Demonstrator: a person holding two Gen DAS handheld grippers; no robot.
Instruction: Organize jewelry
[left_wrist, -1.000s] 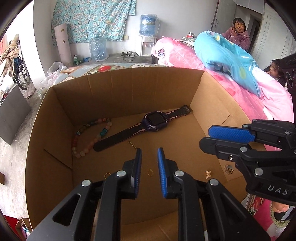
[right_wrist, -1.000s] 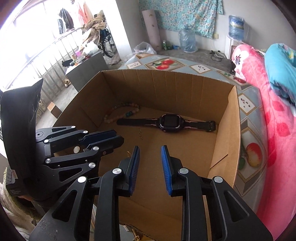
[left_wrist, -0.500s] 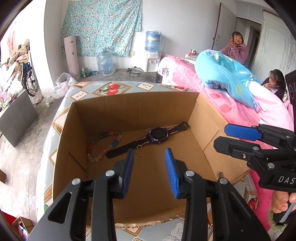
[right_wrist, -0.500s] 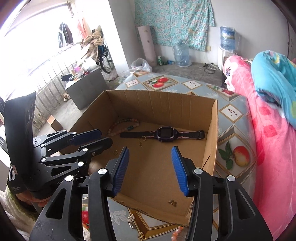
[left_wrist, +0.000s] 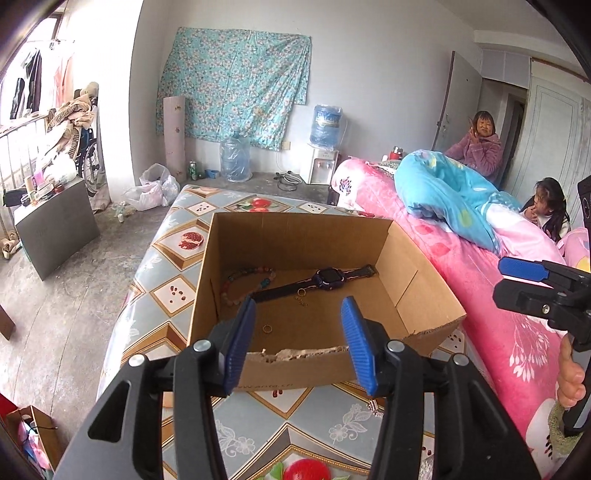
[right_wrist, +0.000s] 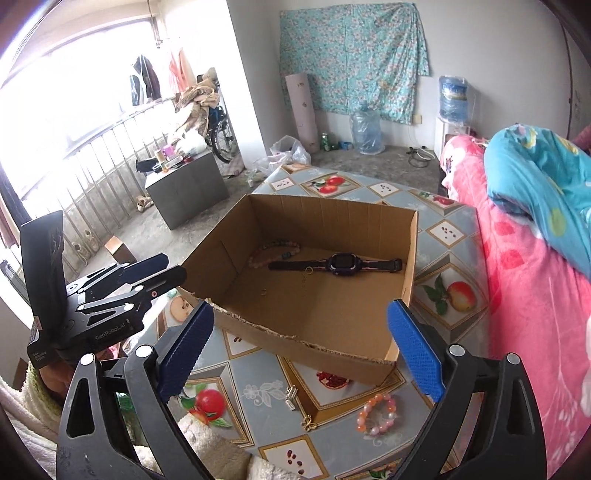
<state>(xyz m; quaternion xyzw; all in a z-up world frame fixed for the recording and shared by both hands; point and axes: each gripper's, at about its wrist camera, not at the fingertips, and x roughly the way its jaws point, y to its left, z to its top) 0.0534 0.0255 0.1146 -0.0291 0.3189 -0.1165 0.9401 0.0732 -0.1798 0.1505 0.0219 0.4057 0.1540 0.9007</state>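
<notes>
Jaws spread wide on both, nothing held: left gripper (left_wrist: 298, 341), right gripper (right_wrist: 300, 352) | cardboard box (right_wrist: 334, 225) mid-frame on worktop (right_wrist: 448, 254) | inside: watch (right_wrist: 345, 263), bead bracelet (right_wrist: 273, 252), ring (right_wrist: 263, 292) | lower frame, outside box: pink bracelet (right_wrist: 376, 410), gold charm (right_wrist: 308, 423), silver clip (right_wrist: 291, 396).
</notes>
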